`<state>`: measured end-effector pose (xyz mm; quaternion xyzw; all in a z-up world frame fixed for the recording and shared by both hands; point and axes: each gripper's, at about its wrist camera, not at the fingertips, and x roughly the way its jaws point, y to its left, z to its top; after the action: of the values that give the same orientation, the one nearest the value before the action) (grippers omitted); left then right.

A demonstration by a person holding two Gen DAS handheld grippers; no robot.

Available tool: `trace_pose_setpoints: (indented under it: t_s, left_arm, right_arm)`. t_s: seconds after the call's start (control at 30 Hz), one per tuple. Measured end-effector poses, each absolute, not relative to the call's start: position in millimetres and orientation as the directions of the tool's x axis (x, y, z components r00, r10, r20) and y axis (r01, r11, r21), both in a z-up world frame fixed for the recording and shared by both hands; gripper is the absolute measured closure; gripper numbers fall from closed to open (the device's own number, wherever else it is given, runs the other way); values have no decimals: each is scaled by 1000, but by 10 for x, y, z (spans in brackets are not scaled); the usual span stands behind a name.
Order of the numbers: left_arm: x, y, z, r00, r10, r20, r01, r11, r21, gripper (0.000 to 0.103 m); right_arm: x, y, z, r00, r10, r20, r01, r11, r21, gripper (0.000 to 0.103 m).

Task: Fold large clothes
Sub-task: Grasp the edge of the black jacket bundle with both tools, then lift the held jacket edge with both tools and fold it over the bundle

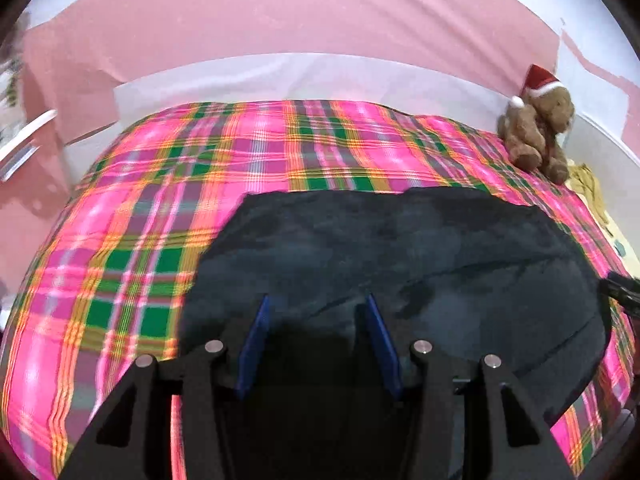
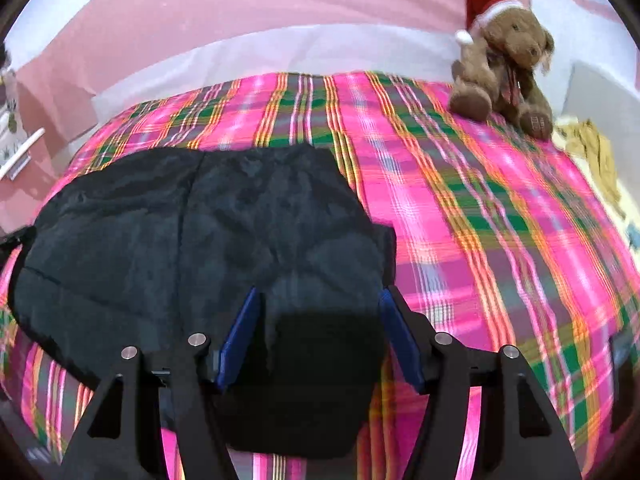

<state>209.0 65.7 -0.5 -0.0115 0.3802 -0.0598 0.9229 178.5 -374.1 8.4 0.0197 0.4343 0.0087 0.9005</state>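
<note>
1. Position: the garment, a dark, soft piece, lies spread on the plaid sheet of the bed. In the left wrist view it covers the centre and right of the bed; in the right wrist view it lies to the centre and left.
2. Left tongs: spread wide, empty, poised over the near part of the garment. Contact with the cloth cannot be confirmed.
3. Right tongs: spread wide, empty, straddling the garment's near right corner, where a darker flap hangs toward the near edge of the bed.
4. Step in hand, as judged: take the near edge at two points in order to fold it away from the operator.
5. Lower each set of tongs until one finger passes under the hem and the other remains above it. Close on the garment only; do not pinch the sheet.
6. Keep the two grip points well apart and level, so that the edge lifts as a straight line.
7. Lift just enough to clear the lower layer, then carry the edge toward the far hem and align the corners before release.
8. Hazard: the cloth looks limp and creased. A shallow grip may slip; a one-sided pull may skew the fold.
9. The bear sits at the far right corner, well apart from the garment. No clearing is required.
</note>
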Motion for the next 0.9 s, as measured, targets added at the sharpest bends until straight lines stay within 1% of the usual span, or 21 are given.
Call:
trace_pose_setpoints:
  t_s: [0.1, 0.17, 0.2, 0.3, 0.4, 0.5, 0.6, 0.67, 0.7, 0.8, 0.9]
  left_arm:
    - [2079, 865, -204, 680, -77, -729, 53, 997, -56, 51]
    - [2102, 933, -331, 670, -77, -739, 44, 997, -65, 46]
    - [2103, 934, -350, 672, -78, -737, 44, 997, -66, 46]
    - [2110, 913, -282, 672, -69, -738, 33, 997, -63, 47]
    - [2009, 952, -167, 698, -83, -712, 36, 996, -81, 47]
    - [1907, 1077, -235, 693, -65, -718, 5, 996, -85, 46]
    - [1828, 1240, -371, 677, -76, -732, -26, 992, -127, 45]
    - [1815, 1323, -418, 675, -74, -734, -41, 990, -138, 41]
    - [1824, 1336, -435, 672, -79, -736, -43, 989, -144, 40]
    - [1879, 1330, -400, 661, -80, -746, -47, 988, -148, 42]
    - [1893, 1255, -292, 681, -105, -725, -12, 988, -155, 43]
  right_arm:
    - [1804, -3829, -102, 595, 52, -802, 16, 997, 76, 37]
    - [1831, -3881, -149, 592, 70, -803, 30, 994, 109, 36]
    - [1850, -3893, -150, 588, 74, -805, 41, 992, 120, 36]
    - [1794, -3874, -61, 601, 50, -798, 50, 994, 100, 36]
    - [1717, -3856, -19, 610, 53, -791, 43, 994, 99, 36]
    - [1691, -3946, -119, 595, 82, -799, 54, 988, 141, 36]
    - [1704, -4003, -190, 587, 113, -801, 56, 982, 180, 36]
    - [1749, -3993, -216, 581, 116, -806, 55, 982, 181, 36]
    - [1773, -3987, -210, 578, 115, -808, 60, 981, 182, 36]
    - [1781, -3958, -128, 589, 101, -801, 58, 984, 167, 36]
    - [1805, -3960, -157, 585, 104, -804, 56, 984, 168, 36]
